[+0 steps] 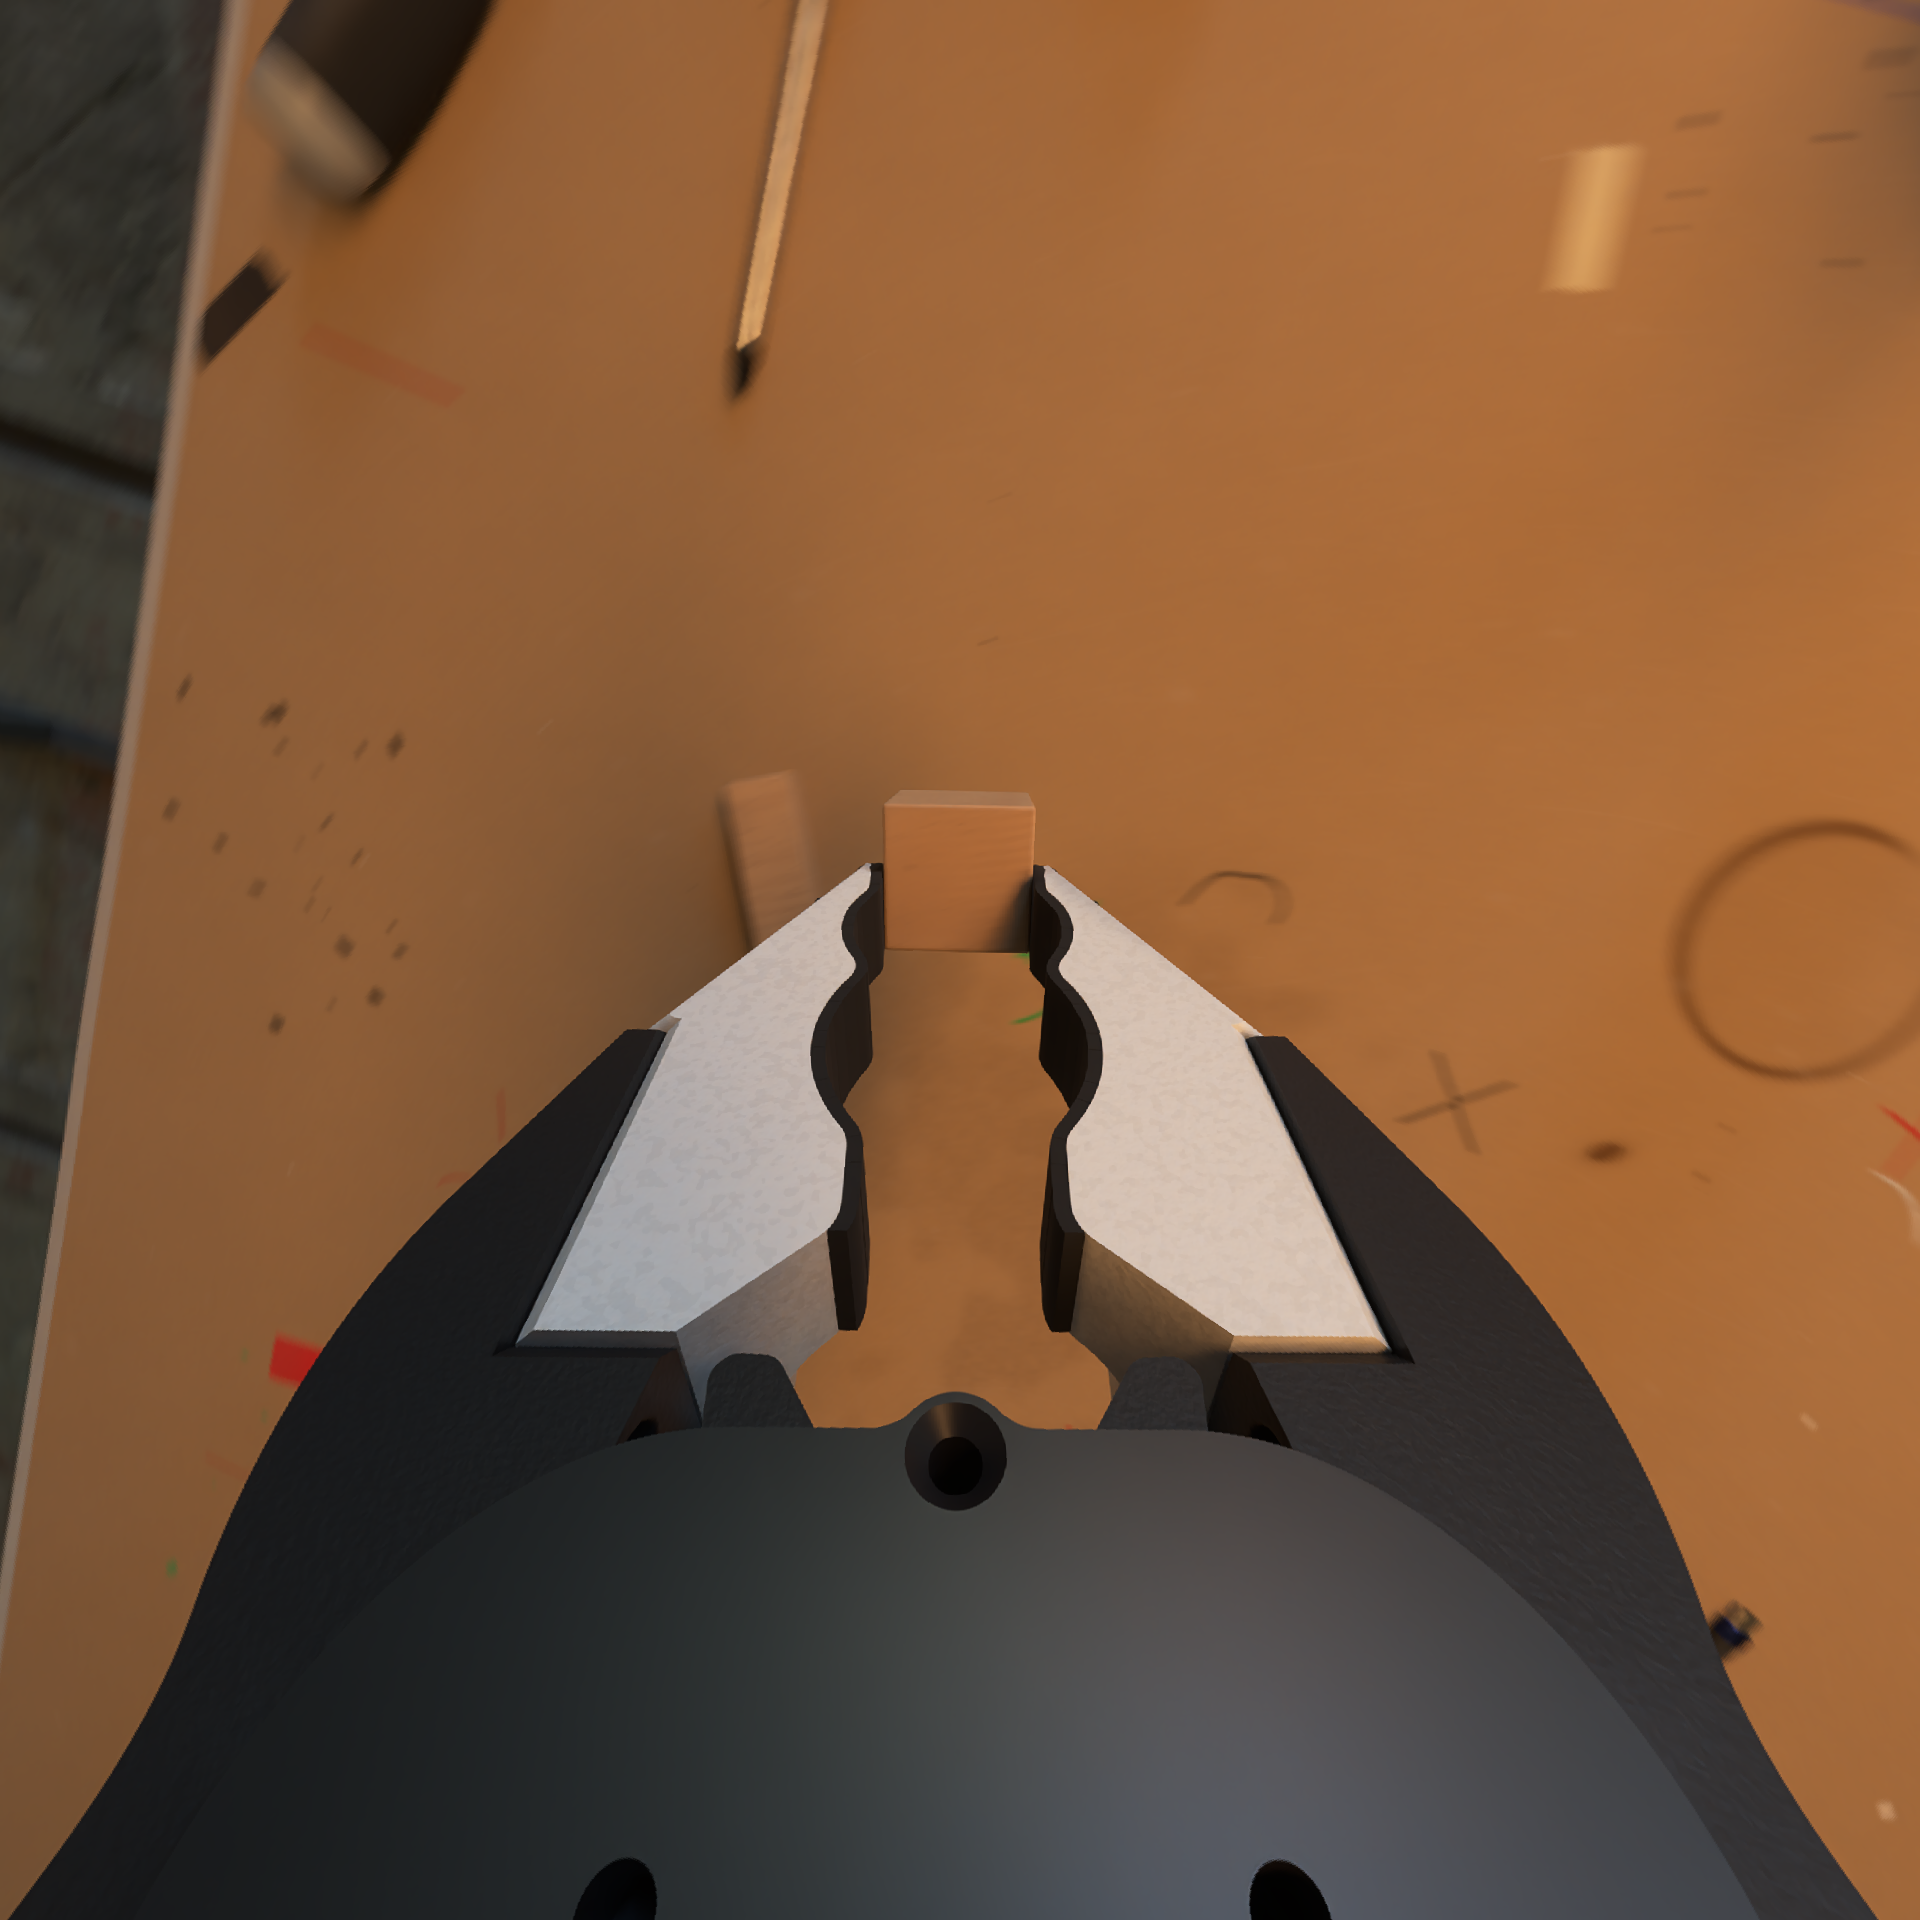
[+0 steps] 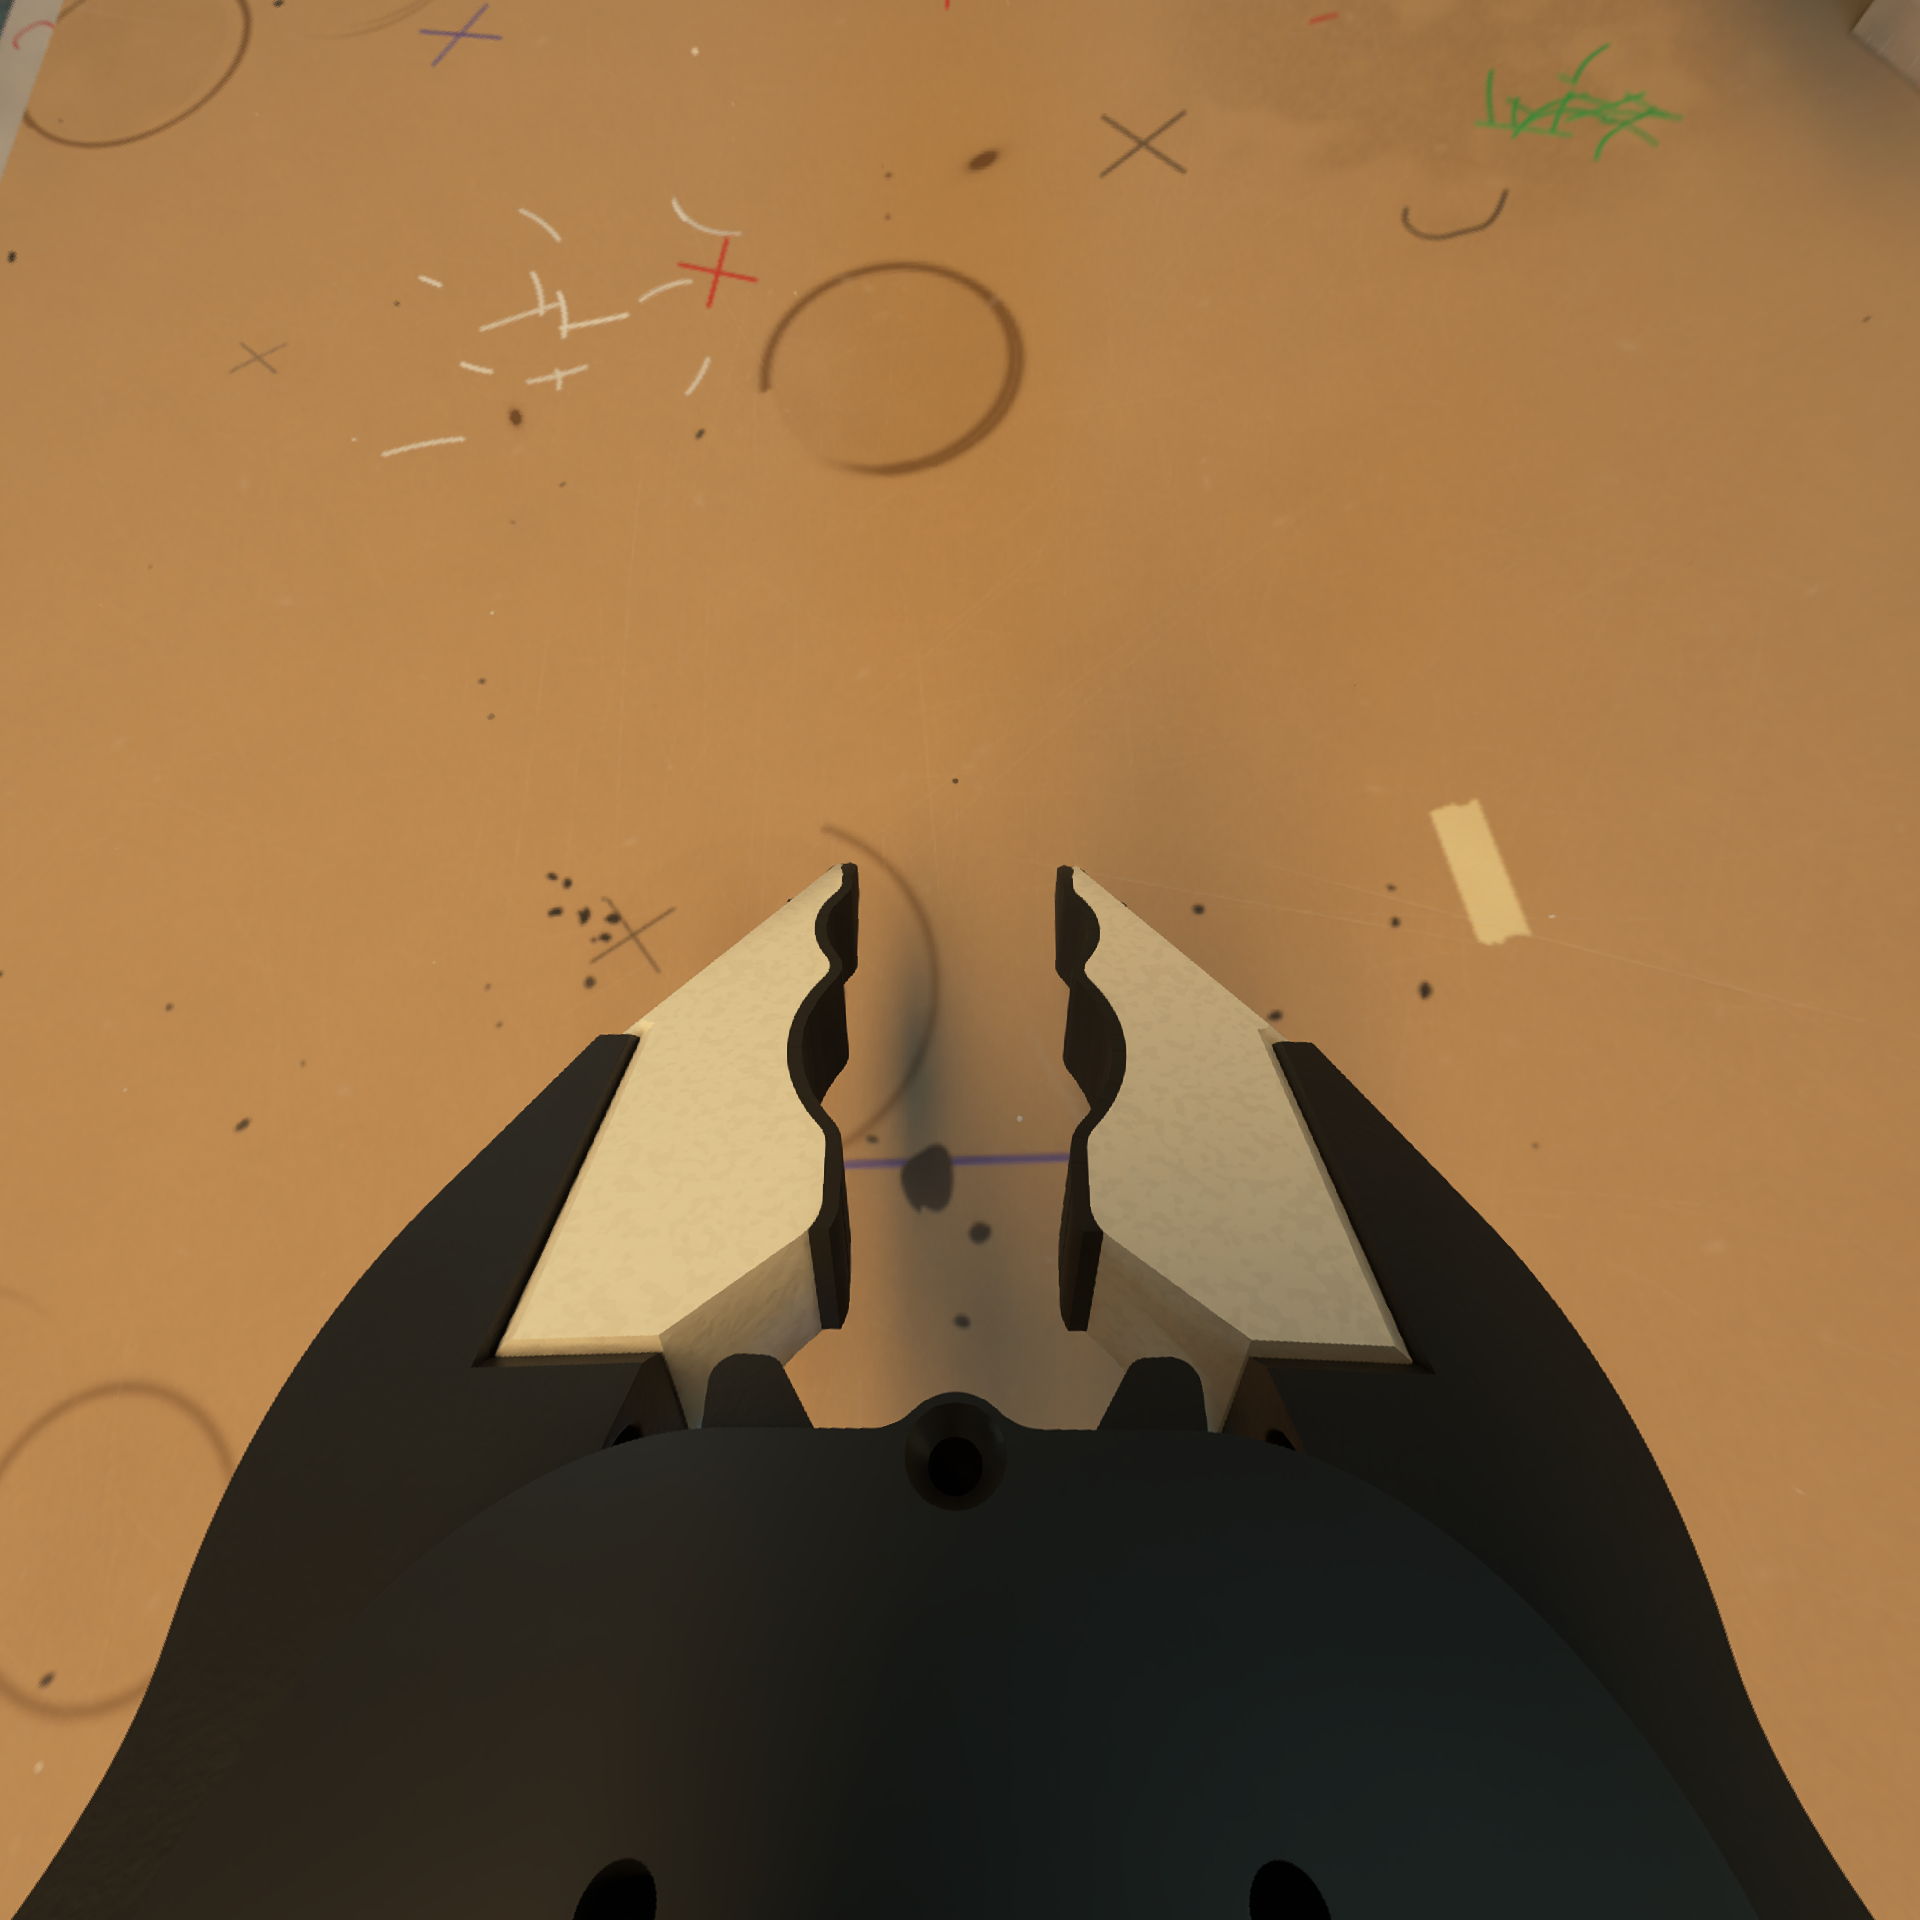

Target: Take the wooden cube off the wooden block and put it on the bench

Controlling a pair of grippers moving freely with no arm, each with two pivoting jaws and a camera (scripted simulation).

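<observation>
In the left wrist view, my left gripper (image 1: 957,899) is shut on the small wooden cube (image 1: 958,868), which sits between its two fingertips above the brown bench top (image 1: 1195,582). The bench looks blurred behind it. The wooden block is not in view. In the right wrist view, my right gripper (image 2: 956,883) is open and empty, pointing down at the bench (image 2: 1039,644) with nothing between its fingers.
In the left wrist view a pencil (image 1: 774,197) lies at the far middle, a dark cylinder (image 1: 353,94) at the far left, and the bench's left edge (image 1: 135,665) drops to the floor. Tape strips (image 2: 1480,871) and drawn marks lie on the bench.
</observation>
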